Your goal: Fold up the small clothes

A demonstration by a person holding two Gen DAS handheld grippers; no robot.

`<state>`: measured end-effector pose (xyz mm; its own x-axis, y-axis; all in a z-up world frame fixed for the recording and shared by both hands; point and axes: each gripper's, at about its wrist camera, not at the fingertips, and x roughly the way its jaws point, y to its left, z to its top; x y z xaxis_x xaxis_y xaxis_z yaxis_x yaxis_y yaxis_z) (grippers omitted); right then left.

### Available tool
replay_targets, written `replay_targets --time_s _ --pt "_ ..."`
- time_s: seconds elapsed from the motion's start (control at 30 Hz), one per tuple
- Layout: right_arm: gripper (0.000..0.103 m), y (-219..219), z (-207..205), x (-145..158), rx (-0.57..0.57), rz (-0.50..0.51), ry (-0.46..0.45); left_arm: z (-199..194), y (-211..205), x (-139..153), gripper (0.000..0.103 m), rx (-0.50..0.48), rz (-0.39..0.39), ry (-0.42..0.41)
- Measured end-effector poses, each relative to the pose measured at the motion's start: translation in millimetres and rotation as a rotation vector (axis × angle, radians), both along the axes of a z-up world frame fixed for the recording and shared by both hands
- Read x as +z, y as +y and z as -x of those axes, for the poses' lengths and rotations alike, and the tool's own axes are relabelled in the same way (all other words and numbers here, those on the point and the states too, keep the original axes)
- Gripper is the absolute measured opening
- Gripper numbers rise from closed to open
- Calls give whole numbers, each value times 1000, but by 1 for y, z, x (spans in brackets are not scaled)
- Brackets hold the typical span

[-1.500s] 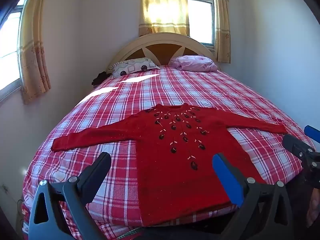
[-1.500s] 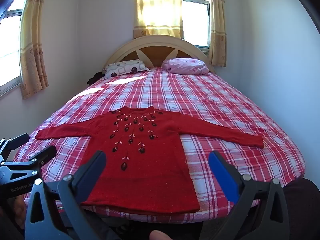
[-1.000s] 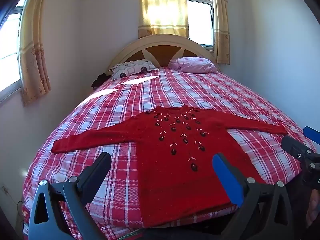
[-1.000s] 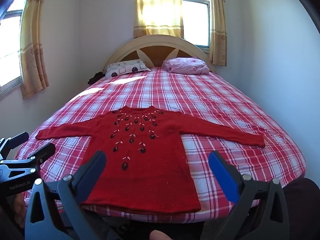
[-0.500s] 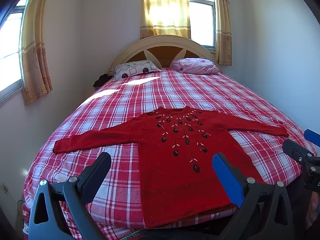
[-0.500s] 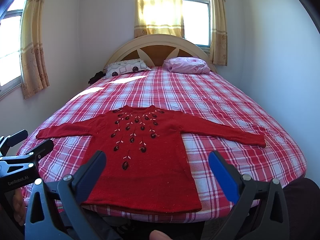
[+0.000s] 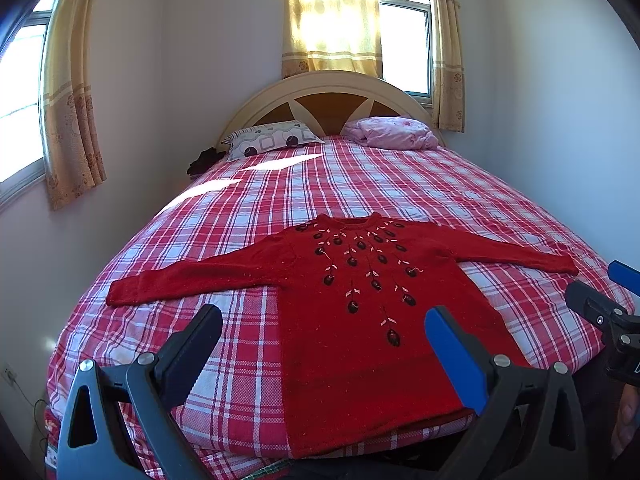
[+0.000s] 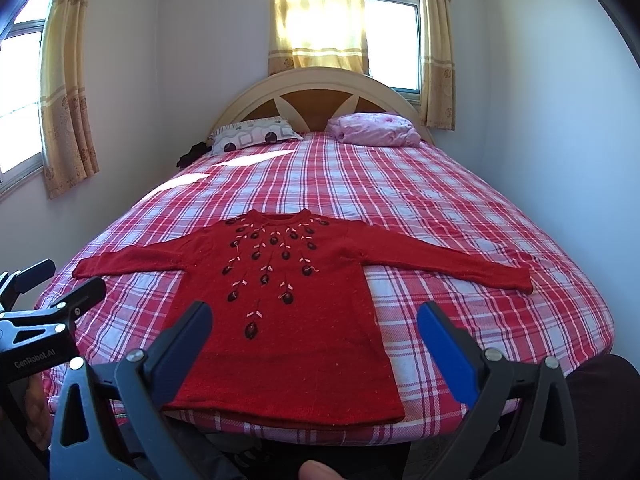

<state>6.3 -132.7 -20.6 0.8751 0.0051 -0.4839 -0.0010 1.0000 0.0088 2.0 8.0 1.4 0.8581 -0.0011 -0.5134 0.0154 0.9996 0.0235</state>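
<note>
A small red knit sweater (image 7: 352,320) with dark embroidered flowers lies flat on the bed, front up, both sleeves spread out to the sides, hem at the near edge. It also shows in the right wrist view (image 8: 288,312). My left gripper (image 7: 324,340) is open and empty, held above the near edge of the bed before the sweater's left half. My right gripper (image 8: 314,336) is open and empty, before the sweater's right half. Each gripper shows at the edge of the other's view: the right one (image 7: 608,300), the left one (image 8: 48,284).
The bed (image 7: 400,184) has a red and white checked cover. A patterned pillow (image 7: 272,142) and a pink pillow (image 7: 392,132) lie by the arched headboard (image 7: 328,92). A dark bundle (image 7: 204,160) sits at the far left. Walls close in both sides.
Both grippers have crept slightly forward and a little higher; the sweater sits a bit lower in view. Nothing was taken hold of, and the sweater has not moved.
</note>
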Motion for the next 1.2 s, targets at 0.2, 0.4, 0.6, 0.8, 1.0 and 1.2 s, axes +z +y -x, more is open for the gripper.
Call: replay_targets --time_s 0.2,0.4,0.6,0.8,1.0,1.2 --pt "103 1 -1 -4 -3 1 1 1 0 -1 102 3 -3 -2" --pt "103 1 0 -3 -2 -1 1 1 0 -2 102 3 -4 -1" --pt "103 -1 -1 -4 0 -3 2 1 0 -3 102 3 -5 -2" --pt "103 0 -1 -4 0 -3 5 1 -1 -3 102 2 -5 -2" --pt "103 0 -2 -4 0 -4 6 1 0 -3 102 4 -6 0" --pt "103 0 -2 -4 0 -4 7 1 0 -4 102 2 -5 0"
